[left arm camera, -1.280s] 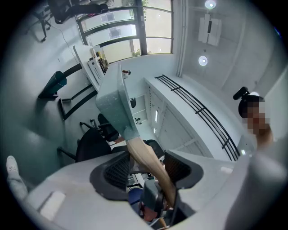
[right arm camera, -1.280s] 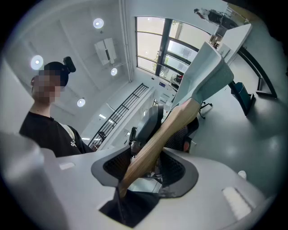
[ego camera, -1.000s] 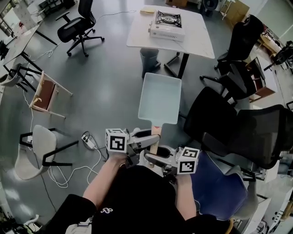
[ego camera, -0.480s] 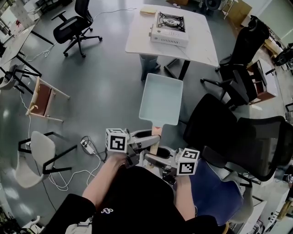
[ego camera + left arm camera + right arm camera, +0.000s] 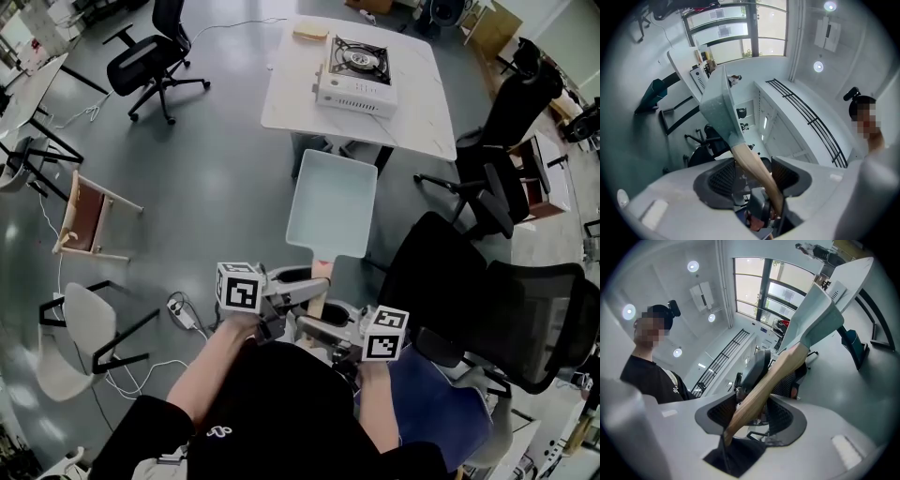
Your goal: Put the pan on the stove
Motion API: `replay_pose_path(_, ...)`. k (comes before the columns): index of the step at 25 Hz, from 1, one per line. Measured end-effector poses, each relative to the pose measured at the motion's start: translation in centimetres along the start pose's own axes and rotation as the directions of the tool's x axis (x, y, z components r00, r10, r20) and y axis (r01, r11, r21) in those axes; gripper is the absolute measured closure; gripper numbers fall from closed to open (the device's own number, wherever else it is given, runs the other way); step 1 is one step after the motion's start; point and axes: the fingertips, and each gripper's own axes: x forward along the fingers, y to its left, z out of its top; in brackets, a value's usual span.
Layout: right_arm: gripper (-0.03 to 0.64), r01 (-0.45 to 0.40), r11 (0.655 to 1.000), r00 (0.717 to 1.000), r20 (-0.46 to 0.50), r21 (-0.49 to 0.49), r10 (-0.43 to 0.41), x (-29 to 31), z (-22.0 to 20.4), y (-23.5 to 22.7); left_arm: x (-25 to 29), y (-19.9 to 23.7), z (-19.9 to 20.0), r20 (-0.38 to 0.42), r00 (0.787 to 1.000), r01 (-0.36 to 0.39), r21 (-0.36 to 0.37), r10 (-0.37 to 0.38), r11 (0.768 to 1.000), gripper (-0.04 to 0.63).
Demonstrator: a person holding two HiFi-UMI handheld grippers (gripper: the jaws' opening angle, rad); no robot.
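Note:
A square pale-blue pan (image 5: 330,204) with a wooden handle (image 5: 317,289) is held out level over the floor, in front of the person. My left gripper (image 5: 302,283) is shut on the handle from the left. My right gripper (image 5: 315,324) is shut on the handle's end from the right. In the left gripper view the handle (image 5: 752,168) runs between the pads up to the pan (image 5: 718,105). The right gripper view shows the same handle (image 5: 764,385) and pan (image 5: 816,310). The white portable stove (image 5: 356,64) sits on a white table (image 5: 417,117) ahead, well beyond the pan.
Black office chairs (image 5: 469,272) stand close on the right, and a blue-seated chair (image 5: 441,398) is beside the person. On the left are a small wooden chair (image 5: 89,211), a white chair (image 5: 75,323) and floor cables (image 5: 187,314). Another black chair (image 5: 150,56) stands far left.
The table and stove have come nearer and lower in the head view as the person walks forward. Both grippers keep the same hold on the pan's handle.

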Motion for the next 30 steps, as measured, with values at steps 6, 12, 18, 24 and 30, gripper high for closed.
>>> replay_pose_path(6,0.419,0.018,1.000,1.000,0.016,-0.025,-0.017,1.6,2.7,-1.4,0.1,0.8,3.3,-0.020,1.000,0.016,0.019,-0.016,1.000,0.350)
replay_pose_path(12,0.419,0.044,0.998,0.998,0.036,-0.049,-0.042,2.8,5.0,-2.1,0.4,1.0,5.9,-0.037,0.998,0.046,0.032,-0.044,0.998,0.350)
replay_pose_path(18,0.418,0.059,0.997,0.997,0.045,-0.056,-0.057,3.1,6.3,-2.6,0.8,1.1,7.2,-0.048,0.997,0.058,0.030,-0.056,0.998,0.350)
replay_pose_path(24,0.417,0.063,0.997,0.997,0.045,-0.052,-0.061,2.7,7.7,-4.0,2.0,2.4,8.2,-0.052,0.997,0.059,0.030,-0.057,0.998,0.350)
replay_pose_path(30,0.417,0.047,0.997,0.998,0.036,-0.059,-0.045,2.2,10.4,-5.8,3.8,3.4,10.9,-0.033,0.998,0.051,0.033,-0.050,0.998,0.350)
